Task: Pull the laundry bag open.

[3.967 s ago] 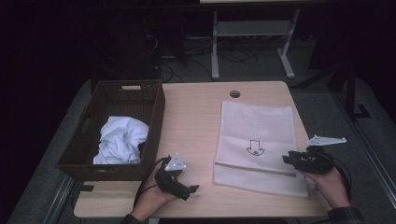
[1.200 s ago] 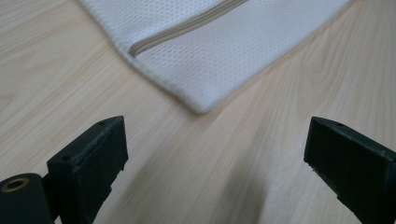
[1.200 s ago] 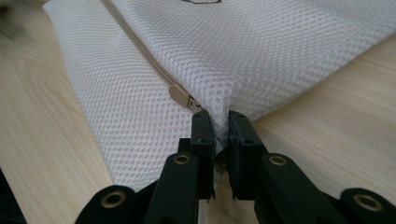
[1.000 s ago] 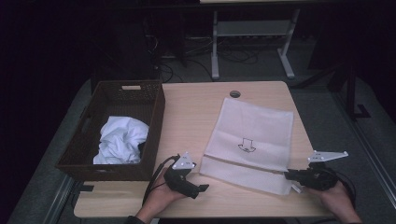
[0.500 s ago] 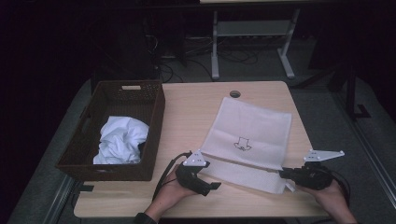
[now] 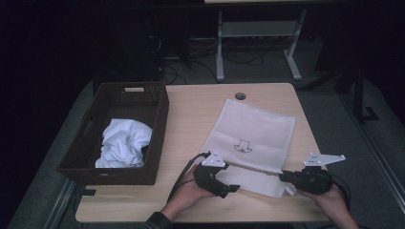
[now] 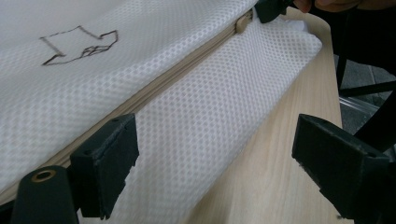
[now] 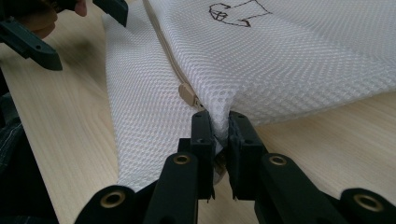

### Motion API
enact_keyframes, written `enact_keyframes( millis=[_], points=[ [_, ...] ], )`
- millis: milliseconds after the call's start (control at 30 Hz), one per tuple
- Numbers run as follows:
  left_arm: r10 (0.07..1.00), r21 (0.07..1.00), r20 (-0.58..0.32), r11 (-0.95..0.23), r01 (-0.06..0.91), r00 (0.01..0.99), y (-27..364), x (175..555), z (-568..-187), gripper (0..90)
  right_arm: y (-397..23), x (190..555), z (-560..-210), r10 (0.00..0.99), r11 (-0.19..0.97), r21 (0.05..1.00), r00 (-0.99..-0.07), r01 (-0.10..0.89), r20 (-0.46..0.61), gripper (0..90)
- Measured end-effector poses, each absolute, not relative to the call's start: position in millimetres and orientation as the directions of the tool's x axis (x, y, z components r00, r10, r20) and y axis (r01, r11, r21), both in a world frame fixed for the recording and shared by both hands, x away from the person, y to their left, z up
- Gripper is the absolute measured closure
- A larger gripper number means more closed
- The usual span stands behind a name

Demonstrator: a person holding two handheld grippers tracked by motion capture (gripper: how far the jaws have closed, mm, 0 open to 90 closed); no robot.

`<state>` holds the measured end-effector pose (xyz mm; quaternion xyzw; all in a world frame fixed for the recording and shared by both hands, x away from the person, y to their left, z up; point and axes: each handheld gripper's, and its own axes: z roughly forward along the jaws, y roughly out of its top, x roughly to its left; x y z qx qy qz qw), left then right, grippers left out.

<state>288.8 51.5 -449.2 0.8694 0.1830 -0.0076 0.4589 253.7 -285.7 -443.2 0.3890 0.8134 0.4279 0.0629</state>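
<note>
Wooden table [image 6: 191, 114] carrying a mesh bag [image 6: 253, 133]: the right gripper [image 8: 218, 135] pinches the bag's corner just beside the zip pull [image 8: 187, 95], probably to anchor it, while the left gripper [image 7: 215, 158], jaws spread, straddles the bag's near edge along the zip.

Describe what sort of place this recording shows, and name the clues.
Probably a lab or workshop test bench, not a home: a bare wooden table in a dark room, metal stand legs and loose cables on the floor behind, camera-fitted tongs working a mesh laundry bag.
</note>
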Motion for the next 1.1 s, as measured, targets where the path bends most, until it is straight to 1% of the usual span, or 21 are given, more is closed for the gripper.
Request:
enact_keyframes(
  millis=[133,333,567,633,767,933,1033,1100],
  points=[
    [0.289,0.799,-0.182,-0.514,0.313,0.94,40,289,-448,15.6,-283,253,-443,0.683,0.333,0.749,-0.694,0.573,0.227,81.1],
    [0.253,0.813,-0.193,-0.499,0.299,0.948,23,289,-447,22.7,-279,252,-442,0.677,0.336,0.755,-0.702,0.563,0.222,81.1],
    [0.224,0.818,-0.2,-0.498,0.289,0.954,9,290,-446,25.8,-277,250,-440,0.667,0.336,0.762,-0.711,0.553,0.222,81.1],
    [0.209,0.82,-0.209,-0.496,0.287,0.955,7,290,-446,32.0,-276,250,-439,0.665,0.336,0.765,-0.714,0.55,0.221,81.1],
    [0.204,0.828,-0.211,-0.482,0.286,0.956,4,289,-444,33.0,-273,248,-438,0.659,0.336,0.769,-0.719,0.543,0.22,81.1],
    [0.184,0.832,-0.228,-0.474,0.29,0.956,-1,290,-444,40.1,-271,247,-436,0.646,0.335,0.777,-0.731,0.532,0.221,81.1],
    [0.184,0.833,-0.233,-0.468,0.294,0.955,-3,289,-445,42.0,-270,247,-436,0.645,0.336,0.78,-0.733,0.529,0.219,81.1],
    [0.188,0.832,-0.235,-0.468,0.298,0.954,-5,289,-445,44.7,-270,246,-435,0.642,0.334,0.782,-0.734,0.527,0.221,81.1]
  ],
)
